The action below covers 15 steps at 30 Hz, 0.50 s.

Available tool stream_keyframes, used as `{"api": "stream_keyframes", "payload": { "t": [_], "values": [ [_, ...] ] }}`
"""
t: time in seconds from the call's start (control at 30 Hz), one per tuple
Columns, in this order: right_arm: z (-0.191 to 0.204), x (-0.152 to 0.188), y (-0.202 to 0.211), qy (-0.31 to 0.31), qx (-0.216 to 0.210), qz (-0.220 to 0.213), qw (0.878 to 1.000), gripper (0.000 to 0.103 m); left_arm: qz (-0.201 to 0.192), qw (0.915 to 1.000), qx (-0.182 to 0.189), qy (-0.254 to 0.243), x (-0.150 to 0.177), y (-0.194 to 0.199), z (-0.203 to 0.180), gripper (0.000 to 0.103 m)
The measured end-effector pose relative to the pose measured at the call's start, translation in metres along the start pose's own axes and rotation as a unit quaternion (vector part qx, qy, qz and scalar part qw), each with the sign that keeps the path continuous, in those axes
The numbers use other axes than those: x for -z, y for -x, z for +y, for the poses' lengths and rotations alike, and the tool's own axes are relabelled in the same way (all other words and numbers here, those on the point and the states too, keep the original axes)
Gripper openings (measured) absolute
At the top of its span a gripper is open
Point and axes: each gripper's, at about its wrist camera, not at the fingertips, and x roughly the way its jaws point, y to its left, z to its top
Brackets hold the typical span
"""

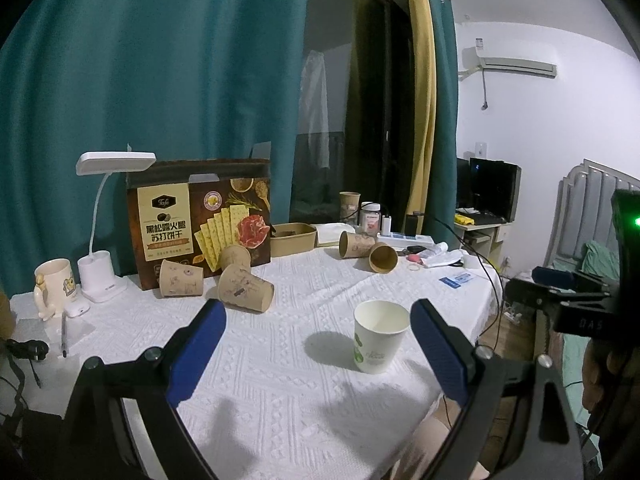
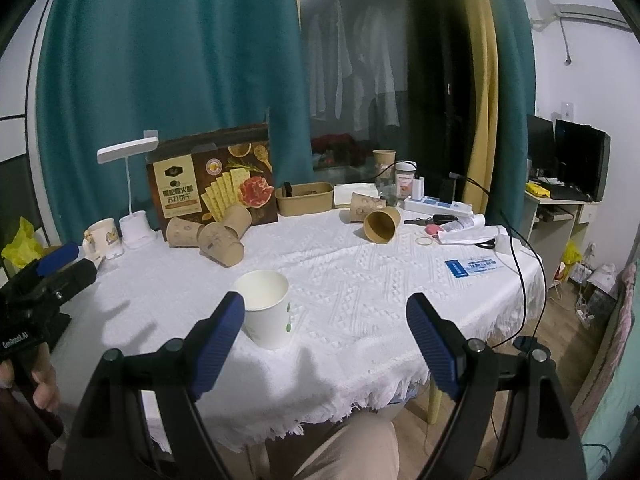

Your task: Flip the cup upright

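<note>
White cup [image 1: 380,335]: standing upright, mouth up, on the white tablecloth [image 1: 280,360], near the table's front edge; in the right wrist view [image 2: 267,308] it is sitting left of centre.
Left gripper [image 1: 318,340]: jaws spread wide, gripping nothing; the cup is sitting just inside its right finger, apart from the pads.
Right gripper [image 2: 325,336]: released, jaws wide; the cup is showing just behind its left finger; whether they touch I cannot tell.
Open room: bare cloth is lying around the cup on all sides.
Brown cups [image 1: 245,288]: lying tipped near the back edge by the cracker box [image 1: 200,220]; another pair [image 2: 376,218] is lying toward the back right.
Front edge: fringe [image 2: 360,396] is hanging over it.
</note>
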Motion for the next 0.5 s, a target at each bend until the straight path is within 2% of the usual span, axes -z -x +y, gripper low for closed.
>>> {"api": "stream_keyframes", "payload": {
  "t": [0.5],
  "values": [
    [-0.0039, -0.0019, 0.0025, 0.001, 0.008, -0.004, 1.0, 0.081, -0.004, 1.0, -0.004, 0.006, 0.0006, -0.0026, 0.0023, 0.094]
  ]
}}
